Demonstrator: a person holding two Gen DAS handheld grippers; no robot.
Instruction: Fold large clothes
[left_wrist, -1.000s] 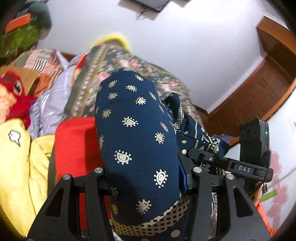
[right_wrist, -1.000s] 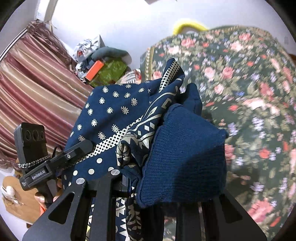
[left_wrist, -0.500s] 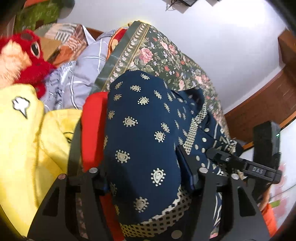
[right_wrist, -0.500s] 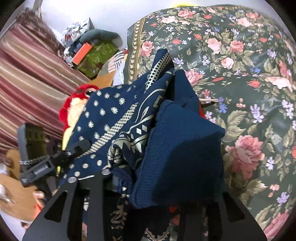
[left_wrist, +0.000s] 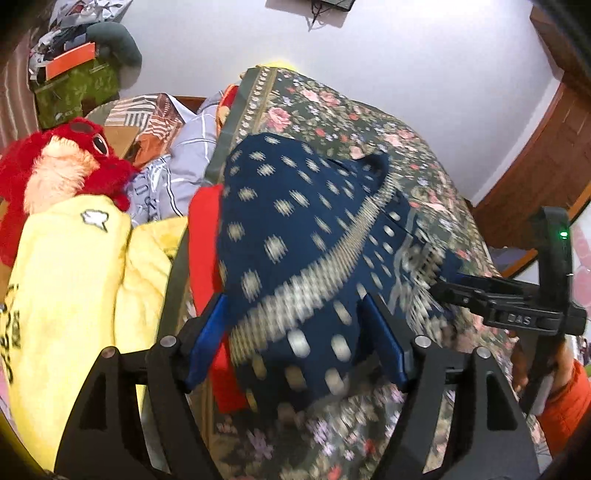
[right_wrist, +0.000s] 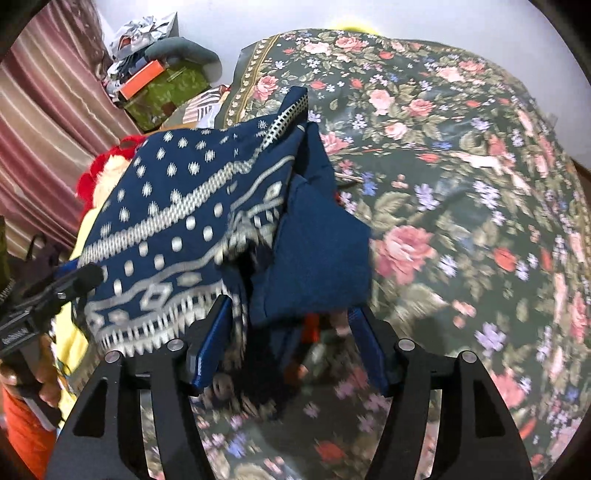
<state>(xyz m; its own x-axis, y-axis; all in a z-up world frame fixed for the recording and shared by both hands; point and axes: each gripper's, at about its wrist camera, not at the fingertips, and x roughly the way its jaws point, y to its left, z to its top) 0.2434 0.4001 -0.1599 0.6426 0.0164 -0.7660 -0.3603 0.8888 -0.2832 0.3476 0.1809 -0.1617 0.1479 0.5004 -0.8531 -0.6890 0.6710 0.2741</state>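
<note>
From my left wrist camera, my left tongs (left_wrist: 295, 343) stand spread, the blue pads either side of the navy printed garment (left_wrist: 295, 236), which bulges up between them in the lower middle of the frame. The cloth is motion-blurred, so I can't swear the pads are clear of it, though they don't look to be pinching. The garment runs from my tongs up toward frame centre and off to the right, where my right tongs (left_wrist: 454, 286) appear at its far edge. It is thin woven stuff with pale dotted motifs and a checked band. It lies on the floral bedspread (left_wrist: 332, 110); a yellow garment (left_wrist: 74, 295) and a red plush toy (left_wrist: 62, 162) fill the left of the frame.

From my right wrist camera, my right tongs (right_wrist: 291, 332) are also spread, with a plain, thicker navy fold humped between the pads. The garment's long axis slants from here to the lower left, toward my left tongs (right_wrist: 74, 280). I judge both ends equally within reach, so the next fold turns on that left-to-right line.
</note>
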